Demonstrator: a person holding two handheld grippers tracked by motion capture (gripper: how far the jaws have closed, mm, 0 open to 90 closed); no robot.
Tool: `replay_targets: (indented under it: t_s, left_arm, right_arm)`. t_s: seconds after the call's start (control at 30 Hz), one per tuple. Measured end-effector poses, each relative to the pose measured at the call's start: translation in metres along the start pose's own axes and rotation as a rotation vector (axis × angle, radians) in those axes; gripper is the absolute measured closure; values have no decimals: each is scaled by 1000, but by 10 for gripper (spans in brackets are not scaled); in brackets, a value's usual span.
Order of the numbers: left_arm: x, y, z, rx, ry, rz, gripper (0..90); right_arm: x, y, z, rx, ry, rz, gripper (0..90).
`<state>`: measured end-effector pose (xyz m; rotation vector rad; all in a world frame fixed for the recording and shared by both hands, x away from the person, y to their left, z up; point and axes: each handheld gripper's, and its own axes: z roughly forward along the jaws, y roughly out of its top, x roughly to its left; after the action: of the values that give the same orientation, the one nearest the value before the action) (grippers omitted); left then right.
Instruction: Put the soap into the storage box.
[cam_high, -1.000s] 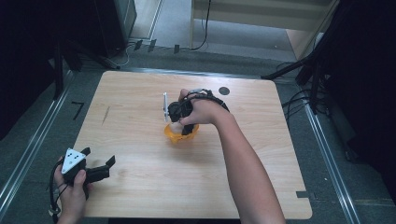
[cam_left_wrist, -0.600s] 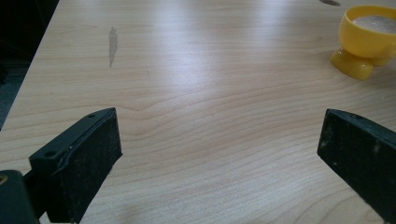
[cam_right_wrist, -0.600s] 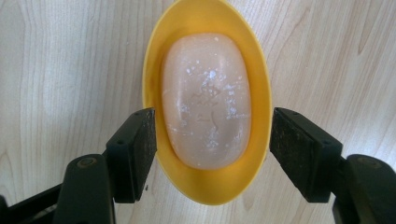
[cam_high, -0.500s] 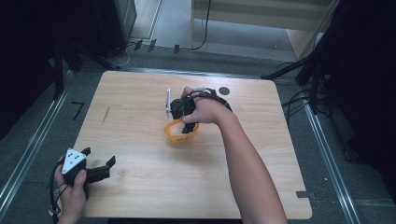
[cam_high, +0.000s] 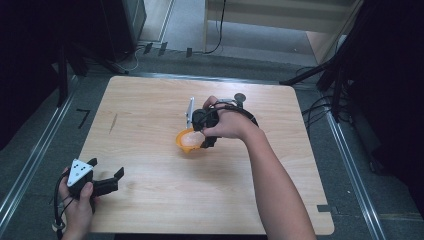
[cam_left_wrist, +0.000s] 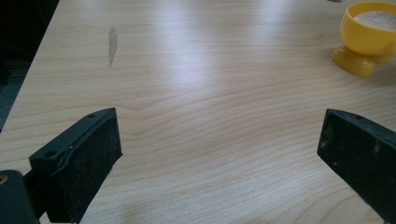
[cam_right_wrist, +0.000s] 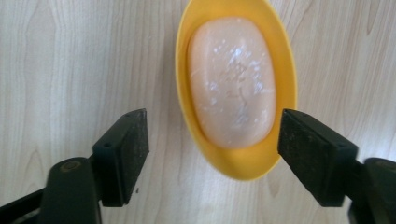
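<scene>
- Pale wood-grain table (cam_high: 150, 115) stands on a grey floor (cam_high: 45, 165) with dark cables (cam_high: 320, 107) lying past its 3 o'clock edge; the room around is dim.
- In the right gripper view the right gripper (cam_right_wrist: 212, 149) has its fingers (cam_right_wrist: 123, 154) spread apart, released, holding nothing. One finger is over bare wood; the other sits just beside the outer rim of a yellow dish (cam_right_wrist: 187, 60).
- The near end of the yellow dish lies between the two fingers; I cannot tell whether the finger by the rim touches it.
- A pale peach oval soap bar (cam_right_wrist: 232, 81) with white flecks lies inside the dish and fills most of it.
- In the high view the right gripper (cam_high: 200, 131) is held by the right hand (cam_high: 227, 125) just past the table's centre, pointing down at the yellow dish (cam_high: 185, 141), whose 3 o'clock side is hidden by the hand.
- A thin white upright part (cam_high: 190, 111) rises at the gripper's 11 o'clock.
- The left gripper (cam_left_wrist: 219, 154) has its fingers (cam_left_wrist: 88, 158) wide apart, released, over bare wood.
- In the left gripper view the yellow dish (cam_left_wrist: 364, 46) stands well apart at 1 o'clock, on a foot.
- In the high view the left gripper (cam_high: 107, 182), with its grey three-cornered plate, is held by the left hand (cam_high: 77, 205) at the table's 7 o'clock corner.
- A dark streak (cam_left_wrist: 112, 44) marks the wood at the left gripper's 11 o'clock.
</scene>
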<state>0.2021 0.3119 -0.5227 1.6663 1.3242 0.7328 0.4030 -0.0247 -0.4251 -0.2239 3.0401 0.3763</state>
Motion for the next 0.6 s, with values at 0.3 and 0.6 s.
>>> replay_targets:
  t_s: [0.3, 0.6]
  left_arm:
    - [-1, 0, 0, 3, 4, 5, 1]
    - [-1, 0, 1, 7, 2, 4, 1]
  right_arm:
    - [17, -24, 2, -25, -1, 64, 75]
    - [32, -45, 0, -71, -29, 125, 26]
